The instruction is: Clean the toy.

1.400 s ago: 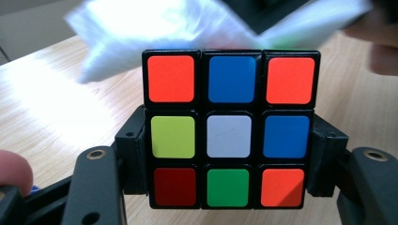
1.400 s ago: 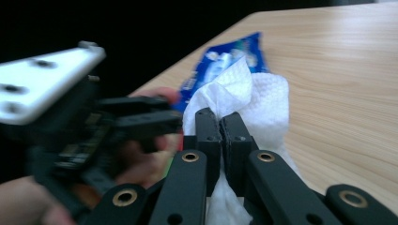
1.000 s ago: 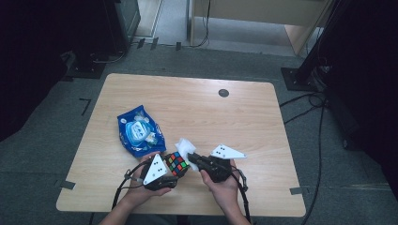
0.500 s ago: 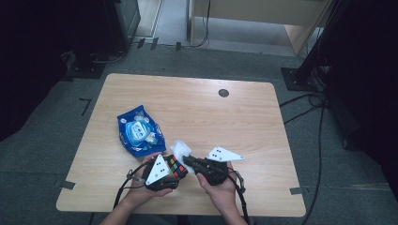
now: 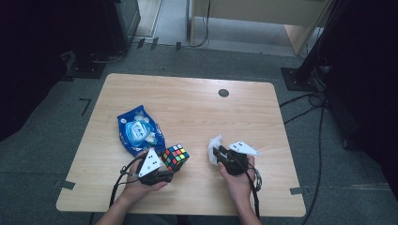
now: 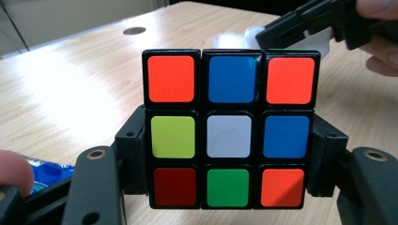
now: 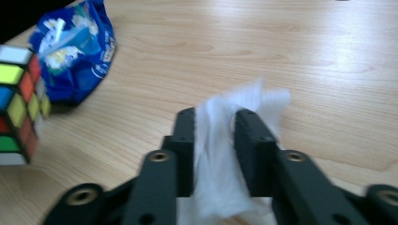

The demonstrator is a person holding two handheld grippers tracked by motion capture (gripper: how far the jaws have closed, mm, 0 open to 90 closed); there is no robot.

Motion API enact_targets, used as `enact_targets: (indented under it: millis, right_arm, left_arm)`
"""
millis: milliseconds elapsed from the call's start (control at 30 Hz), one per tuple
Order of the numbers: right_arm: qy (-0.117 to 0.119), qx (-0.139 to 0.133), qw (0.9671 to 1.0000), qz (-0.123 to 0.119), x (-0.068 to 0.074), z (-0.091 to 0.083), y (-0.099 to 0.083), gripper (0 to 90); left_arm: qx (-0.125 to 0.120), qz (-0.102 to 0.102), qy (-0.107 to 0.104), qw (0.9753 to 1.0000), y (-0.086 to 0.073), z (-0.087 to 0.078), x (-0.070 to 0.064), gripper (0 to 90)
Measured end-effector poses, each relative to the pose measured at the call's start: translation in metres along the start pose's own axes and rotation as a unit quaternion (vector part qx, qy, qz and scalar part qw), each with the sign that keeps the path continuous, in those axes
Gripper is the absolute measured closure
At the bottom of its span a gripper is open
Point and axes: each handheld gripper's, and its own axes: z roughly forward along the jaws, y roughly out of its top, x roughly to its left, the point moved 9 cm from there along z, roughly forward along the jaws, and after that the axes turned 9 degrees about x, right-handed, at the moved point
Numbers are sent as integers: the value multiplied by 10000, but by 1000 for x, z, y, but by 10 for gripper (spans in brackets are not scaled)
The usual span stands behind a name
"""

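Observation:
A Rubik's cube point(image 5: 175, 156) point(image 6: 229, 129) is clamped between the jaws of my left gripper point(image 5: 170, 165) point(image 6: 229, 154), held just above the near part of the table; its facing side shows mixed colours around a white centre. To its right, my right gripper point(image 5: 217, 153) point(image 7: 215, 129) is shut on a crumpled white tissue point(image 5: 214, 147) point(image 7: 220, 154) that sticks out past the jaws. In the right gripper view the cube point(image 7: 21, 105) sits at the left edge. The right gripper's jaws and tissue point(image 6: 263, 40) appear beyond the cube in the left gripper view.
A blue wet-wipe packet point(image 5: 139, 132) point(image 7: 75, 51) lies on the wooden table point(image 5: 197, 112) behind the left hand. A small dark round grommet point(image 5: 224, 93) sits near the far edge. Cables trail off the table's near edge.
The right gripper with the tissue has pulled away to the right from the cube, opening a gap between them. The left gripper and cube stayed about where they were.

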Motion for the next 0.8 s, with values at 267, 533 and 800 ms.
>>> enact_targets:
  millis: [267, 533, 800]
  right_arm:
    - [1061, -421, 9932, 210, 52, -18, 22, 365]
    - [1692, -245, 9848, 318, 103, -15, 21, 205]
    - [1788, 60, 9823, 554, 113, 0, 7, 334]
  left_arm:
    - [-1, 64, 8, 10000, 3, 4, -8, 340]
    - [-141, 112, 42, 9998, 8, 3, -14, 339]
    - [-219, 251, 77, 9994, 12, 2, -23, 339]
